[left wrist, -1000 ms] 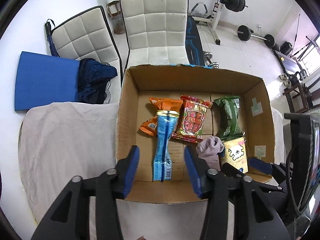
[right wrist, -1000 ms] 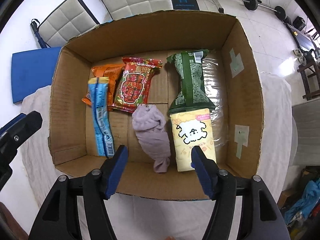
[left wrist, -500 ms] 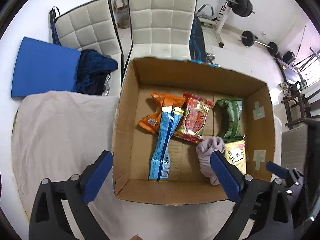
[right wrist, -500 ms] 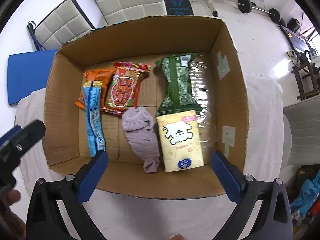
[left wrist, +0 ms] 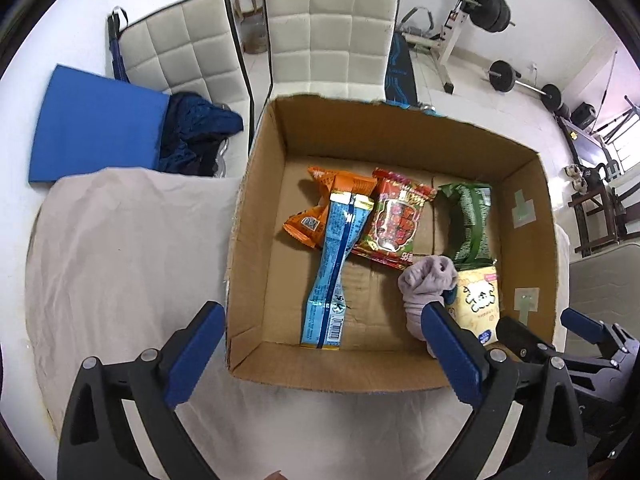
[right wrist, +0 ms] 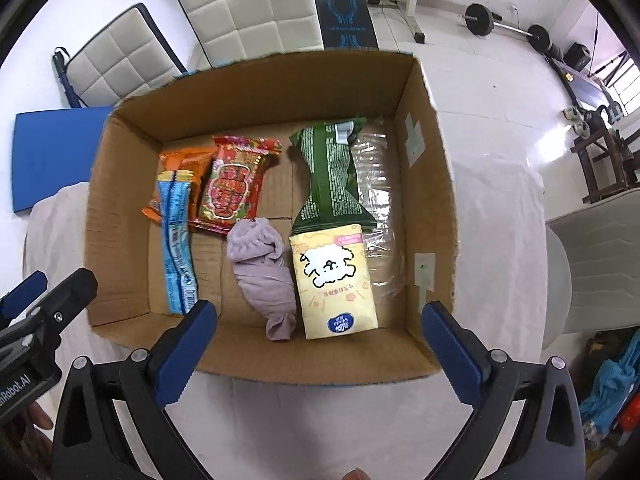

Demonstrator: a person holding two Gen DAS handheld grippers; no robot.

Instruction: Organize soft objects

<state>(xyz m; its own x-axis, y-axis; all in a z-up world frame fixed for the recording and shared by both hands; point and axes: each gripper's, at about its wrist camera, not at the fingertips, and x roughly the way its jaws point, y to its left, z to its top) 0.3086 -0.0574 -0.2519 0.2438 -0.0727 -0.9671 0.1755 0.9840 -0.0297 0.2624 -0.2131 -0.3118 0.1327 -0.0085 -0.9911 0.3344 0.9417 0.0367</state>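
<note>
A cardboard box point(left wrist: 256, 208) point(right wrist: 436, 184) stands on a cloth-covered table. Inside lie an orange packet point(left wrist: 320, 200), a blue packet point(left wrist: 336, 264) point(right wrist: 178, 240), a red packet point(left wrist: 396, 220) point(right wrist: 234, 188), a green packet point(left wrist: 470, 220) point(right wrist: 332, 176), a clear plastic pack point(right wrist: 380, 216), a yellow tissue pack point(left wrist: 480, 300) point(right wrist: 332, 276) and a rolled mauve sock point(left wrist: 424, 284) point(right wrist: 264, 268). My left gripper point(left wrist: 324, 344) is open and empty above the box's near wall. My right gripper point(right wrist: 320, 340) is open and empty above the box's near edge.
Two white padded chairs point(left wrist: 332, 28) point(right wrist: 256, 4) stand behind the table. A blue mat point(left wrist: 96, 124) and dark cloth point(left wrist: 200, 132) lie on the left one. Gym weights point(left wrist: 492, 4) stand at the back. A grey mattress edge point(right wrist: 592, 260) is at right.
Both grippers have opened wide and drawn back slightly from the box. The items in the box have not moved.
</note>
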